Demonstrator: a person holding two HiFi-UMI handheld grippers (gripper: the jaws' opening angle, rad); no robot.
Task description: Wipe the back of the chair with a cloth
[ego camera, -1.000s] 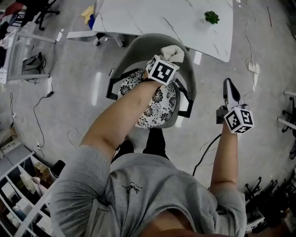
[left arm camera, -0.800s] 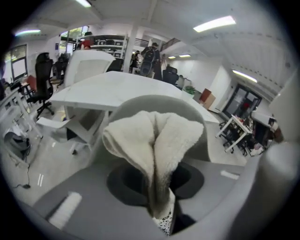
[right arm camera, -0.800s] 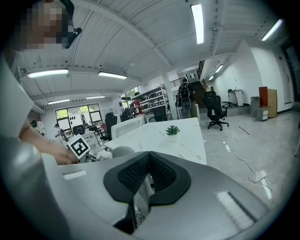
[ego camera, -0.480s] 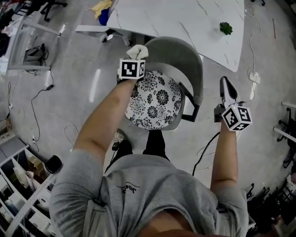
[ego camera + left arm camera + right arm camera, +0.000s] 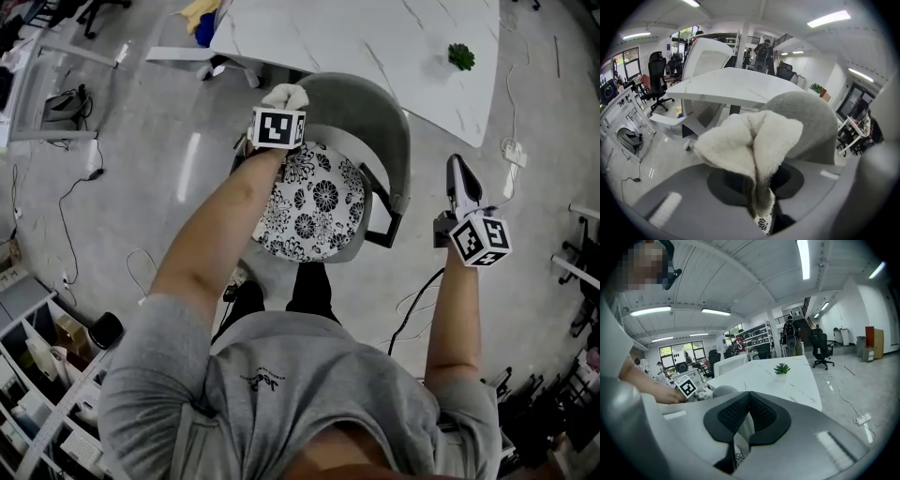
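Observation:
A grey shell chair stands in front of me, its curved back toward the table and a black-and-white flowered seat cushion on it. My left gripper is shut on a fluffy white cloth at the left end of the chair back's rim. In the left gripper view the cloth bulges out of the jaws, with the chair back just behind and to the right; I cannot tell whether they touch. My right gripper hangs right of the chair, shut and holding nothing.
A white marble table with a small green plant stands just beyond the chair. Cables run over the glossy floor at both sides. Shelving fills the lower left. A black office chair stands far left.
My left gripper has carried the cloth from the top middle of the chair back leftward to its left end. The right gripper has stayed where it was.

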